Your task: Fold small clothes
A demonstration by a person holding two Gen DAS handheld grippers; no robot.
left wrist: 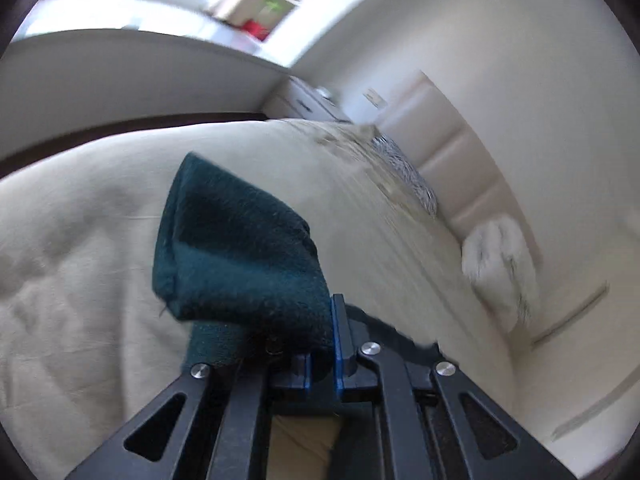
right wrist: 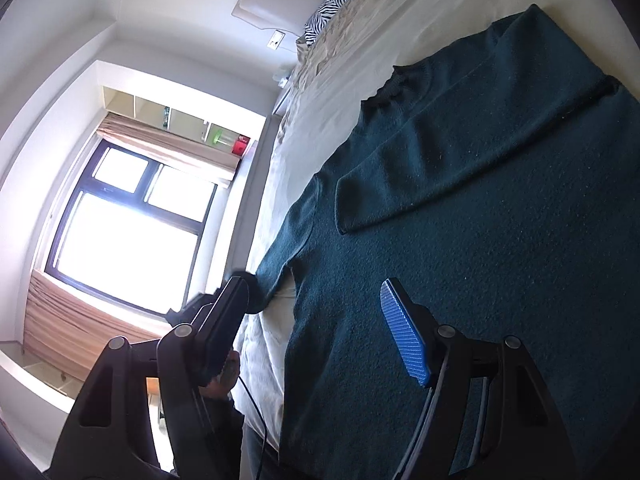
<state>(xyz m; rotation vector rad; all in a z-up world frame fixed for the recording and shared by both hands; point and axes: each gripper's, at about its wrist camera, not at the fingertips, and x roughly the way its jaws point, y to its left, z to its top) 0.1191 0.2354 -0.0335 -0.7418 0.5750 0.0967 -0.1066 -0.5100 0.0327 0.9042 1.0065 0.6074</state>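
Note:
A dark green knit sweater [right wrist: 480,240] lies spread on the cream bed [right wrist: 352,52]. One sleeve [right wrist: 440,168] is folded across its body. My right gripper [right wrist: 316,320] is open and empty, hovering over the sweater's lower part near the bed edge. My left gripper [left wrist: 320,344] is shut on the cuff of the other sleeve [left wrist: 236,248] and holds it lifted above the bed [left wrist: 80,260]. That sleeve [right wrist: 276,276] reaches toward the bed edge in the right wrist view, behind my right gripper's left finger.
A padded headboard [left wrist: 460,152] and a zebra-print pillow [left wrist: 404,168] stand at the bed's head, with a white furry cushion [left wrist: 500,264] beside it. A bright window [right wrist: 128,224] with curtains and a shelf [right wrist: 172,120] fill the wall beside the bed.

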